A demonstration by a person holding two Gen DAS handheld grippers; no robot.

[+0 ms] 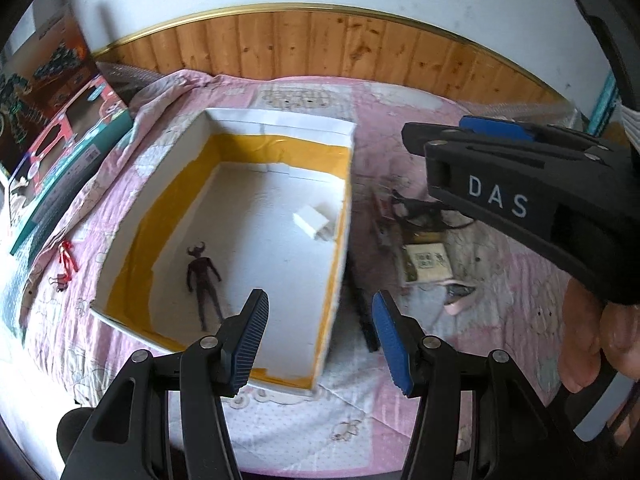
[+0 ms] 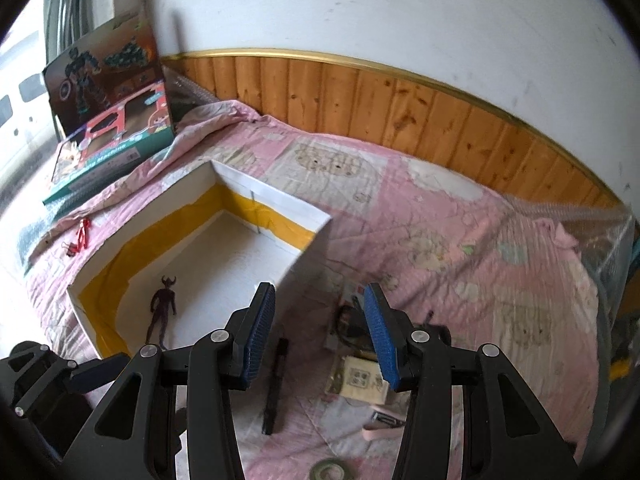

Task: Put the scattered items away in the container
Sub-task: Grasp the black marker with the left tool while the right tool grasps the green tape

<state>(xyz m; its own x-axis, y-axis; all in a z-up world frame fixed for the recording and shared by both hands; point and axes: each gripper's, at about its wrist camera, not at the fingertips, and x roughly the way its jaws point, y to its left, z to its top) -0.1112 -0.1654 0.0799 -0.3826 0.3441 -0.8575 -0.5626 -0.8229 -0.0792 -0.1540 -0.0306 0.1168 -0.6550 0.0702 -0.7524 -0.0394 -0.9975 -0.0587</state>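
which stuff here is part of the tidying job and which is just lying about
Job:
- white box with yellow tape lining, holding a dark horned figure and a white block
- black pen
- beige printed card
- pink clip
- red figure

Lying about:
- colourful toy cartons
- pink quilt

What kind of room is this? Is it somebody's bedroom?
Probably a bedroom, yes. A pink quilt with cartoon pictures covers what looks like a bed, wooden panelling runs along the wall behind it, and toy boxes lean at one end.

White wall (image 2: pixel 360 8), pine wainscot (image 2: pixel 340 96)
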